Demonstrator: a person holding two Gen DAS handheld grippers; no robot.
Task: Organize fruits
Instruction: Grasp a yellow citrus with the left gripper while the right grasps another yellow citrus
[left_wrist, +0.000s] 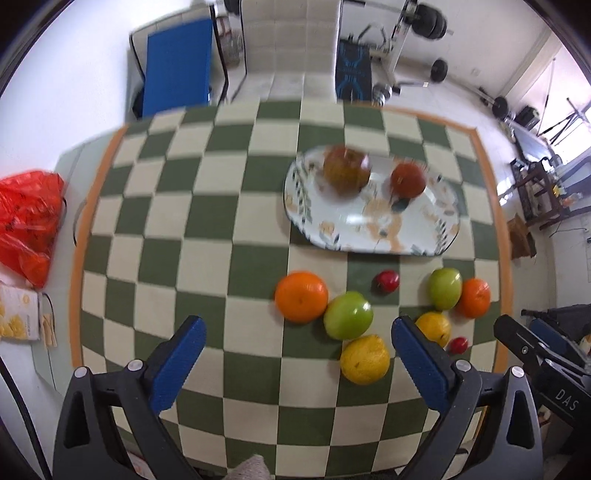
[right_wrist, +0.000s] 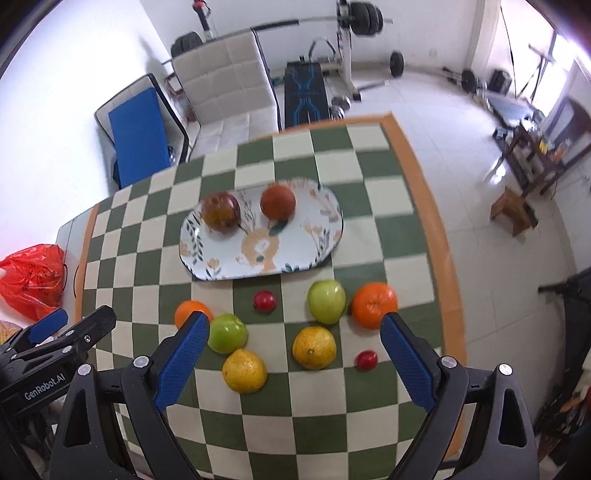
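Observation:
A flowered oval plate (left_wrist: 417, 236) (right_wrist: 295, 254) lies on the checked cloth and carries two reddish apples (left_wrist: 346, 169) (right_wrist: 221, 213), the second one (left_wrist: 407, 180) (right_wrist: 277, 202) to the right. In front of the plate lie loose fruits: an orange (left_wrist: 301, 296) (right_wrist: 186, 309), a green apple (left_wrist: 348, 315) (right_wrist: 229, 334), a yellow lemon (left_wrist: 364, 359) (right_wrist: 244, 370), a small red fruit (left_wrist: 387, 281) (right_wrist: 265, 300), another green apple (left_wrist: 444, 288) (right_wrist: 327, 301), another orange (left_wrist: 474, 297) (right_wrist: 373, 305), another lemon (left_wrist: 434, 328) (right_wrist: 314, 347) and a second small red fruit (left_wrist: 458, 344) (right_wrist: 366, 360). My left gripper (left_wrist: 298, 363) hangs open above the cloth, holding nothing. My right gripper (right_wrist: 291, 363) is open too, above the fruit group.
A red plastic bag (left_wrist: 27, 218) (right_wrist: 33, 277) and a printed carton (left_wrist: 18, 317) lie left of the cloth. The cloth's orange border (right_wrist: 439, 236) marks the table's right edge. Behind the table stand a padded chair (right_wrist: 225, 85), a blue mat (left_wrist: 177, 62) and gym gear.

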